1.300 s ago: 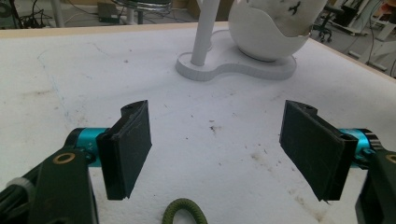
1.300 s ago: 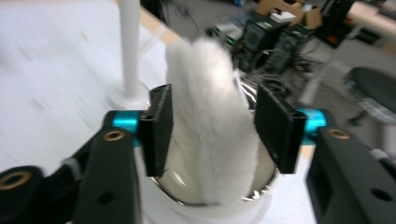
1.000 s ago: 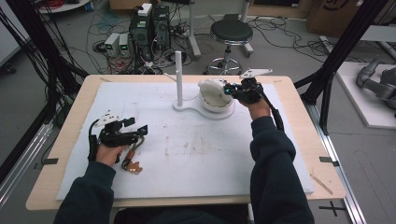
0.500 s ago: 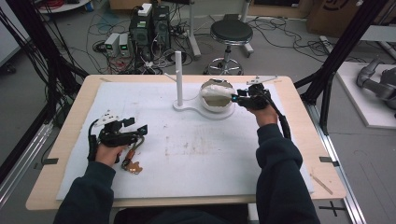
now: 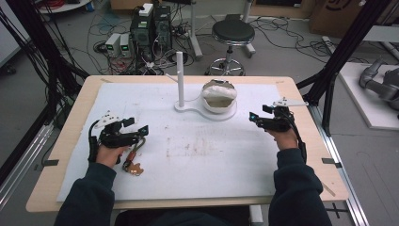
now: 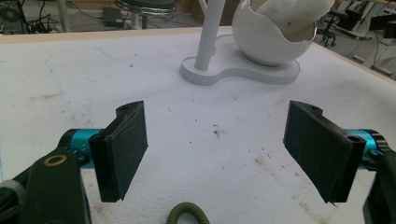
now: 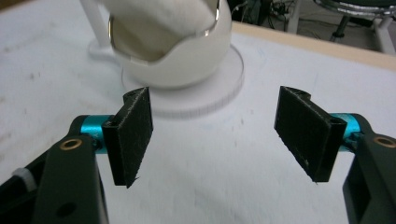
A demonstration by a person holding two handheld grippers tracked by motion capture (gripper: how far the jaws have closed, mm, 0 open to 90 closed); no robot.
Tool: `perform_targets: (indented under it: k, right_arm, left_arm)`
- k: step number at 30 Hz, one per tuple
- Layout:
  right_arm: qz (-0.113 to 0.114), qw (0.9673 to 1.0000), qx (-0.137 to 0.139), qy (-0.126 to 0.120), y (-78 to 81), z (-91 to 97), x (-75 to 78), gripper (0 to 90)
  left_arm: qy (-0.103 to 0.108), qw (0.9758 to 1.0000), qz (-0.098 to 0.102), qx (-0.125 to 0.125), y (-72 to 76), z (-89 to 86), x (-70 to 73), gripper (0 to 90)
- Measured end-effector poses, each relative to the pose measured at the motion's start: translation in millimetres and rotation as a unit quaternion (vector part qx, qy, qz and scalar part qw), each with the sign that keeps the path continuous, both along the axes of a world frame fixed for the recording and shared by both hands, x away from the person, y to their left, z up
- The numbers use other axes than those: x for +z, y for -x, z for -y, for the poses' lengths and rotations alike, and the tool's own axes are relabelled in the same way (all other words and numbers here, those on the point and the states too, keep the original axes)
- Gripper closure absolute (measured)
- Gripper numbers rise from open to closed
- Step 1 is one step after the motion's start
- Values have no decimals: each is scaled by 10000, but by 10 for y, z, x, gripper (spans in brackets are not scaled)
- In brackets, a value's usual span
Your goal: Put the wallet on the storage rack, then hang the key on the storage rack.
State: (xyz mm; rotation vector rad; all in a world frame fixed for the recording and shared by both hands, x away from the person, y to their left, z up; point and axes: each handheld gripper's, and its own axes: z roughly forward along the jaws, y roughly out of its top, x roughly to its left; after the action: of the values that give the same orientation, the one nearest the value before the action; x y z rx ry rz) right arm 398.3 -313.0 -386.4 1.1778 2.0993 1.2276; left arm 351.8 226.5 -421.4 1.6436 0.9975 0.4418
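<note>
A white egg-shaped bowl (image 5: 219, 96) with white cloth inside stands on a flat white base (image 5: 188, 107) beside an upright white post (image 5: 179, 75) at the back middle of the table. My right gripper (image 5: 259, 113) hovers to the right of the bowl, apart from it, open and empty. The right gripper view has the bowl (image 7: 173, 42) just beyond the open right gripper (image 7: 219, 135). My left gripper (image 5: 136, 128) rests at the table's left, open and empty. A green cord (image 6: 189, 215) lies just under the left gripper (image 6: 224, 154), with the bowl (image 6: 275, 32) far ahead.
A white mat (image 5: 202, 155) covers most of the wooden table (image 5: 310, 155). The green cord with a brown tag (image 5: 133, 162) lies by the left hand. Behind the table are a stool (image 5: 230, 33), computers and cables.
My right gripper has drawn back from the bowl, toward the right and nearer the person. The left gripper has stayed in place.
</note>
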Motion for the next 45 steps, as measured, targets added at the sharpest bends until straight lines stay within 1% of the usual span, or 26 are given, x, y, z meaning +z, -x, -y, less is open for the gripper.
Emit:
perform_targets:
  k: [3, 6, 8, 9, 10, 12, 14, 16, 21, 24, 27, 30, 33, 35, 40, 42, 43, 45]
  right_arm:
    - [0, 9997, 25, 257, 145, 27, -63, 252]
    - [37, 9993, 15, 384, 245, 47, -118, 243]
    - [92, 9992, -32, 381, 272, 55, -131, 231]
    - [122, 9990, -61, 418, 268, 61, -130, 228]
    - [178, 9990, -130, 388, 267, 63, -123, 225]
    - [190, 9989, -163, 408, 267, 65, -120, 225]
    - [223, 9982, -254, 495, 272, 62, -117, 225]
    - [212, 9980, -291, 515, 285, 65, -114, 225]
    - [253, 9981, -345, 444, 324, 110, -95, 225]
    - [227, 9985, -385, 313, 325, 138, -109, 226]
    - [201, 9986, -387, 300, 310, 140, -124, 226]
    - [180, 9986, -353, 348, 299, 115, -138, 226]
    - [180, 9987, -342, 323, 305, 114, -135, 226]
    - [198, 9987, -347, 314, 308, 119, -130, 226]
    - [193, 9987, -362, 305, 294, 120, -137, 226]
    - [168, 9987, -365, 320, 293, 113, -142, 226]
    - [138, 9988, -348, 313, 304, 106, -146, 226]
    - [163, 9988, -336, 318, 306, 107, -150, 227]
  left_arm:
    - [-41, 10000, 8, 62, 4, -1, 2, 199]
    - [-76, 9999, 43, 102, 3, -10, 5, 199]
    - [-88, 9999, 41, 111, 0, -19, 3, 199]
    - [-94, 9999, 29, 108, 0, -25, 4, 199]
    - [-97, 9999, 28, 126, -1, -27, 4, 200]
    - [-108, 9999, 16, 132, 2, -33, 5, 202]
    - [-133, 9998, 21, 127, 8, -42, 11, 202]
    - [-111, 9998, 33, 130, 15, -38, 17, 204]
    - [-127, 9999, 10, 106, 12, -30, 11, 206]
    - [-120, 9999, -12, 121, 10, -38, 5, 206]
    - [-127, 9998, -29, 131, 16, -39, 3, 208]
    - [-154, 9998, -47, 126, 11, -40, -2, 210]
    - [-176, 9997, -36, 141, 19, -39, 5, 210]
    - [-139, 9998, -24, 142, 21, -41, 7, 210]
    - [-113, 9998, -91, 120, 6, -58, -5, 212]
    - [-101, 9998, -108, 94, 13, -57, -2, 243]
    - [-102, 9998, -128, 88, 16, -56, 0, 256]
    - [-83, 9997, -218, 100, 19, -54, -3, 257]
